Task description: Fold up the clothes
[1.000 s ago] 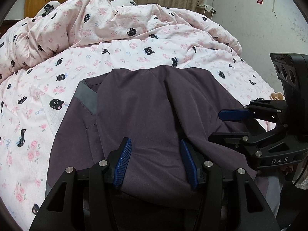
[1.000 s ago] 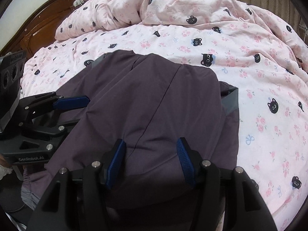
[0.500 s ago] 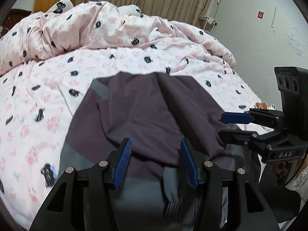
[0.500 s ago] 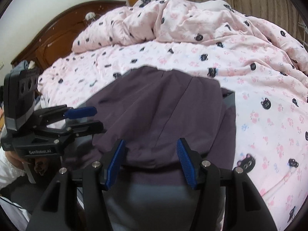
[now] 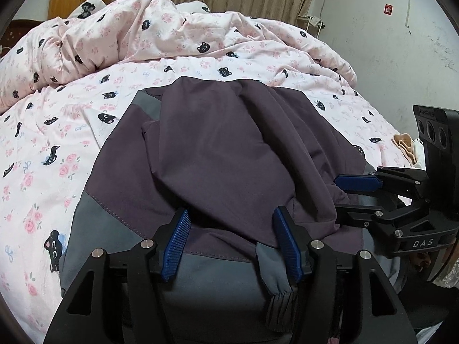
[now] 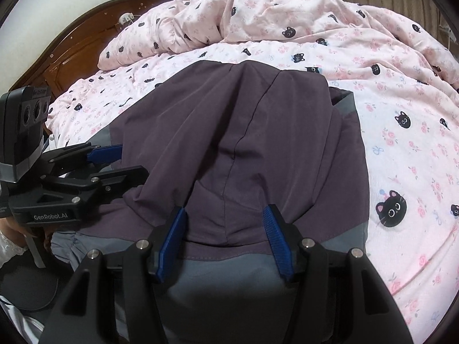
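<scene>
The jacket's (image 5: 229, 154) near hem drops out of sight below the left gripper's fingers (image 5: 176, 243). Beside them, the right gripper's (image 5: 348, 197) lower pad is buried under purple cloth, possibly touching it; its holder's hand is cut off.

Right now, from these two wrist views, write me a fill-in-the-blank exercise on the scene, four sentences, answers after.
1. The purple jacket lies on a ____ with pink bedding.
2. The bedding is printed with black ____ faces.
3. The jacket's trim panels are ____.
4. The pads on both the left gripper and the right gripper are ____.

Missing words: bed; cat; grey; blue
</scene>
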A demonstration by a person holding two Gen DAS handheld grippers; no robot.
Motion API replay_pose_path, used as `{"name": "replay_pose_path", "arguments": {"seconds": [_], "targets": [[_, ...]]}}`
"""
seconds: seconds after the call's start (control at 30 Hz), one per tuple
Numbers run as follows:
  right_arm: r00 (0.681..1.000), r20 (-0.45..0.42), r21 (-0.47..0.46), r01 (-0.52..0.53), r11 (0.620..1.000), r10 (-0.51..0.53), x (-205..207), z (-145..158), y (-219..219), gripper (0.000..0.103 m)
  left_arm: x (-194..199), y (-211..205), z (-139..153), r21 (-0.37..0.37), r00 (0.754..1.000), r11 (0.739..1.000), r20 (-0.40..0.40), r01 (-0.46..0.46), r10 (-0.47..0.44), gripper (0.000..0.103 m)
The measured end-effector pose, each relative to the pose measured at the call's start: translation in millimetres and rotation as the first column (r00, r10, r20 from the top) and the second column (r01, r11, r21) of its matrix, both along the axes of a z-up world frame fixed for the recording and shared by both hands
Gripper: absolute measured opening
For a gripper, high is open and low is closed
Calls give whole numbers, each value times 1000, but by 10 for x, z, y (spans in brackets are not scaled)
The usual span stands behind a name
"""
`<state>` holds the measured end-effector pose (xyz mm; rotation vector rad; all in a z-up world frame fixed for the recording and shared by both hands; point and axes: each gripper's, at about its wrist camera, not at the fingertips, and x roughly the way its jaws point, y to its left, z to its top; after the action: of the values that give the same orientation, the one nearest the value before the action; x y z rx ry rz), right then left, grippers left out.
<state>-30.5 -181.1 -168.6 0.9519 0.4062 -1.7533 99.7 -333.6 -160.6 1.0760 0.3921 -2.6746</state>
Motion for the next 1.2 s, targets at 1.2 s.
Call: {"name": "replay_pose_path", "arguments": {"seconds": [1.2], "targets": [[986, 48, -96, 161, 982, -157, 633, 144, 1156, 69, 1556, -120, -6, 93, 976, 974, 82, -209, 202, 58]]}}
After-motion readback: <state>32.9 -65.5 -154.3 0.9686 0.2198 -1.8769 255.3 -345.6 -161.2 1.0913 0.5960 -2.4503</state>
